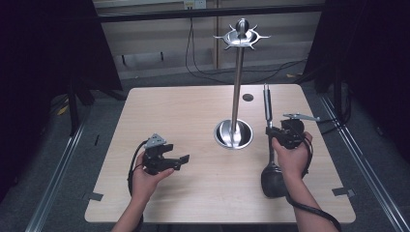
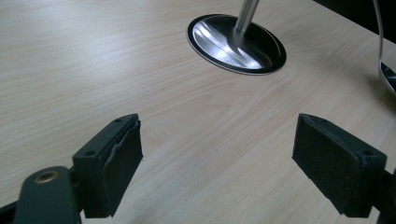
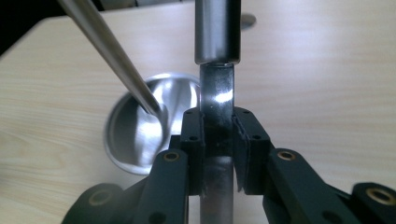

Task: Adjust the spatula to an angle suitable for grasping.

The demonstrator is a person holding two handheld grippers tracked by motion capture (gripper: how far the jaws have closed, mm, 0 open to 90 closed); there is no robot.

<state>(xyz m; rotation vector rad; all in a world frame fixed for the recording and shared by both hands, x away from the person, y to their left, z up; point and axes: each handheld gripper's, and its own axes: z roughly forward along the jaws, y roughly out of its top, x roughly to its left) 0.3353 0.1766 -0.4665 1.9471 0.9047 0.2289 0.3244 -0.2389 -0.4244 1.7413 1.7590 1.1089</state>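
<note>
In the high view, at lower right of the frame, our right gripper (image 1: 284, 134) is clamped on the metal handle of a ladle (image 1: 269, 145), whose black bowl sits near the front edge of the wooden table (image 1: 159, 116); our left gripper (image 1: 170, 157), lower left, stands with jaws apart and empty. The hanging stand (image 1: 237, 82) rises at centre, with dark floor and cables behind it. In the left gripper view, the stand's base (image 2: 236, 44) lies at upper centre. In the right gripper view, the pads (image 3: 194, 149) pinch the polished shaft; we judge it could slip or swivel, or strike the stand's pole.
</note>
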